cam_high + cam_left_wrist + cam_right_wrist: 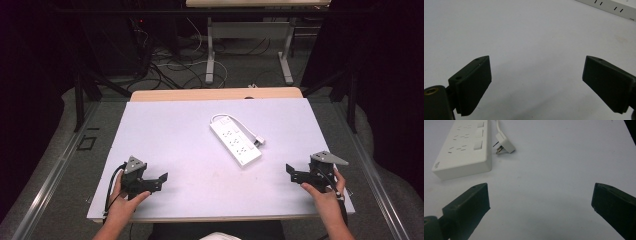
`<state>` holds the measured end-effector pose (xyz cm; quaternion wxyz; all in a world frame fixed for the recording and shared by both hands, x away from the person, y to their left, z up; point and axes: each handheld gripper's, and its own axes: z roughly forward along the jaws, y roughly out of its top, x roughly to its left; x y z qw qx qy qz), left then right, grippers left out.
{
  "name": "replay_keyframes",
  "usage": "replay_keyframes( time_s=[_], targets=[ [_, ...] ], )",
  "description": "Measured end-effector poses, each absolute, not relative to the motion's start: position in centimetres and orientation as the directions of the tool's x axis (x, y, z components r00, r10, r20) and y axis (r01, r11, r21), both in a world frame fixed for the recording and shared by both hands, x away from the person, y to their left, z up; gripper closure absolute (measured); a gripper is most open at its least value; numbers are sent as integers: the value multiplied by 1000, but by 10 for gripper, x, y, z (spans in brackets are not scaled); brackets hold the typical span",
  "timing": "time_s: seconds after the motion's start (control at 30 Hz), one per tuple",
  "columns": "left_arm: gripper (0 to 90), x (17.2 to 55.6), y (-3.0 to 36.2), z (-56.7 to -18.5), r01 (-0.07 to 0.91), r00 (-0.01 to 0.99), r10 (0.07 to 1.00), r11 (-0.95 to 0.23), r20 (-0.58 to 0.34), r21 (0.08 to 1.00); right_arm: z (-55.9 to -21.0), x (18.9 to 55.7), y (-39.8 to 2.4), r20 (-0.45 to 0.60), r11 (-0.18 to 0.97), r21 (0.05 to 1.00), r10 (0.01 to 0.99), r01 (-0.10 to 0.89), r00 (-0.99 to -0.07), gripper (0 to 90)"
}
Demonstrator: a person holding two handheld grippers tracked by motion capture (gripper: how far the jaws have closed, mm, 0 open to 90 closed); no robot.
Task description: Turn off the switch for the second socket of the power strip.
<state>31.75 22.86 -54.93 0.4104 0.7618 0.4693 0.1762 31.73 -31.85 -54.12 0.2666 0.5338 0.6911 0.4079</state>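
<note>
White power strip (235, 140) waiting mid-table, both grippers parked wide open at the near edge

Left gripper (159, 181) and right gripper (291, 171) sit well apart from the strip, jaws spread and empty; its plug (504, 144) lies just beside its right side on the white board (165, 135). Best approach, I'd say: come in low, square to the strip's long sides, and mind that looping cord (235, 119)

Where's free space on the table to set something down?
Nearly everywhere. The white table top is bare left of the power strip, and also along the near edge between the left gripper and right gripper. Tightest spot: right of the strip, where its plug and cord lie.
</note>
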Motion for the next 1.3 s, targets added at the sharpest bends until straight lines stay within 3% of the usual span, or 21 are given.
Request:
replay_keyframes(
  time_s=[1.3],
  targets=[
    [83,318,231,-548,566,503,858,-233,-107,791,-554,323,-323,116,64,815,956,576,-270,66]
  ],
)
